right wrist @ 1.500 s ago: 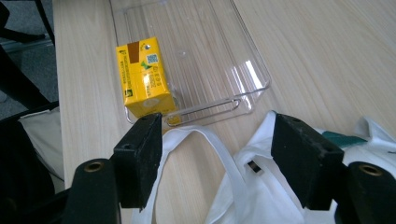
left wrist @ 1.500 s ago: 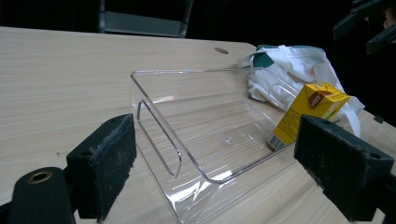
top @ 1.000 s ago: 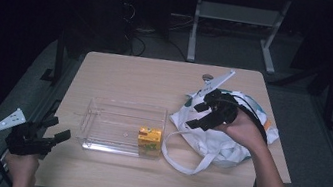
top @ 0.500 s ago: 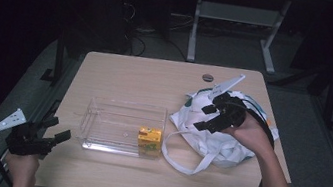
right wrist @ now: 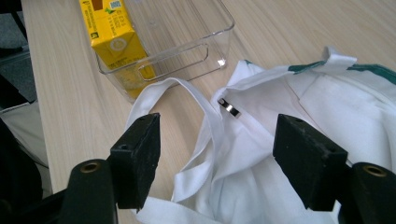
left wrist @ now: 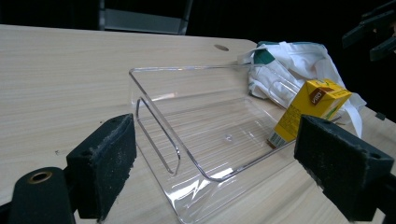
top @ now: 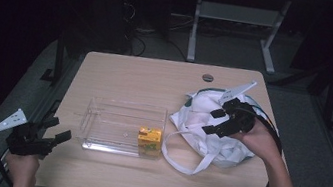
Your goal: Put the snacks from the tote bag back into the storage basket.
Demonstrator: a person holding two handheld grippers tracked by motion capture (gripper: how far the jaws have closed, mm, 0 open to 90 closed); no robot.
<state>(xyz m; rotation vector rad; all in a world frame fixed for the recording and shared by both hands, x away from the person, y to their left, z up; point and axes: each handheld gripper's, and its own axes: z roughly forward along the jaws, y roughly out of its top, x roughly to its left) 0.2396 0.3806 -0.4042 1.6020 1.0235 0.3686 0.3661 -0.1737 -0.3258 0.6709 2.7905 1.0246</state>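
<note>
A clear plastic bin [top: 98,131] lies on the table, and a yellow juice carton [top: 149,140] stands in its right front corner. To its right lies a crumpled white cloth bag [top: 200,121] with green trim and long straps. My right gripper [top: 211,121] hovers over the bag, pointing left toward the bin. It is open, and its jaws have just opened a little further. In the right gripper view the bag [right wrist: 327,107] and a strap [right wrist: 205,107] lie below the gap, untouched. My left gripper [top: 58,128] is open at the table's left front edge, facing the bin [left wrist: 154,107] and carton [left wrist: 308,112].
The wooden table [top: 146,80] has a round cable hole [top: 207,78] near its back edge. Its left and back parts are bare wood. Beyond it stands a dark floor with a white desk frame [top: 236,23].
My right gripper has moved to the right and slightly down over the bag. The left gripper, bin and carton have stayed put.
</note>
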